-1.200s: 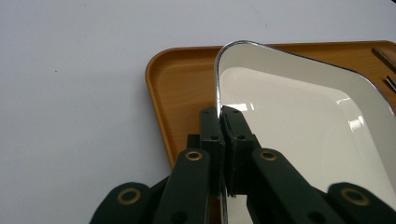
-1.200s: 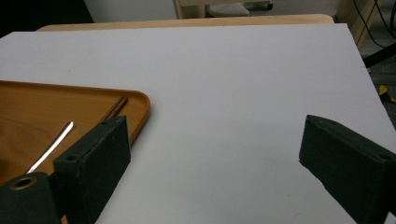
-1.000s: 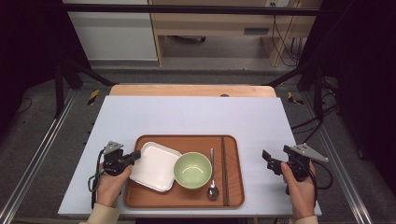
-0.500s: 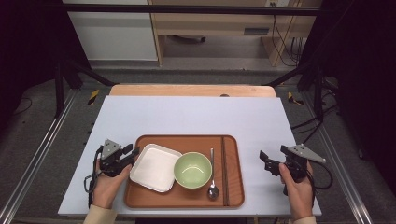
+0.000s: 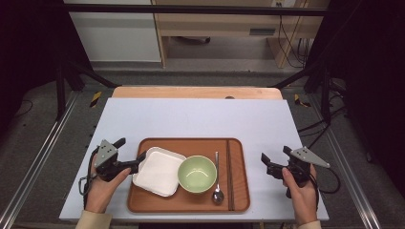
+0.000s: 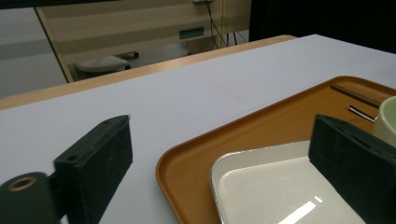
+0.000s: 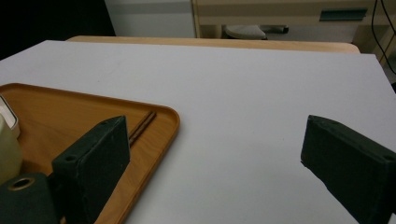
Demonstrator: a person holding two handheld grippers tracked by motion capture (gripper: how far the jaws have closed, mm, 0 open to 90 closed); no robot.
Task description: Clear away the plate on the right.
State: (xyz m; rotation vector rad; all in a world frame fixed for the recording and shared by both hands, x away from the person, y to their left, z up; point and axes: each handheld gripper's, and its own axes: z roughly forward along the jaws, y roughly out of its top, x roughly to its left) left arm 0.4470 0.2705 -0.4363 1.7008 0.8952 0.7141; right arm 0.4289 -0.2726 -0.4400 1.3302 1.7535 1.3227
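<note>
Left gripper (image 5: 130, 153) gapes astride the white plate's (image 5: 160, 171) near-left edge, untouching.

— What's on the brown tray (image 5: 188, 204)?
— A green bowl (image 5: 197, 173) at its middle, empty. Just right of it lies a spoon (image 5: 217, 183), scoop end near. Right again, dark chopsticks (image 5: 229, 174) run near to far along the rim.
— And farther off?
— The pale table (image 5: 200, 117), then a wooden cabinet (image 5: 219, 24), with cables (image 5: 291, 43) hanging at the far right.
</note>
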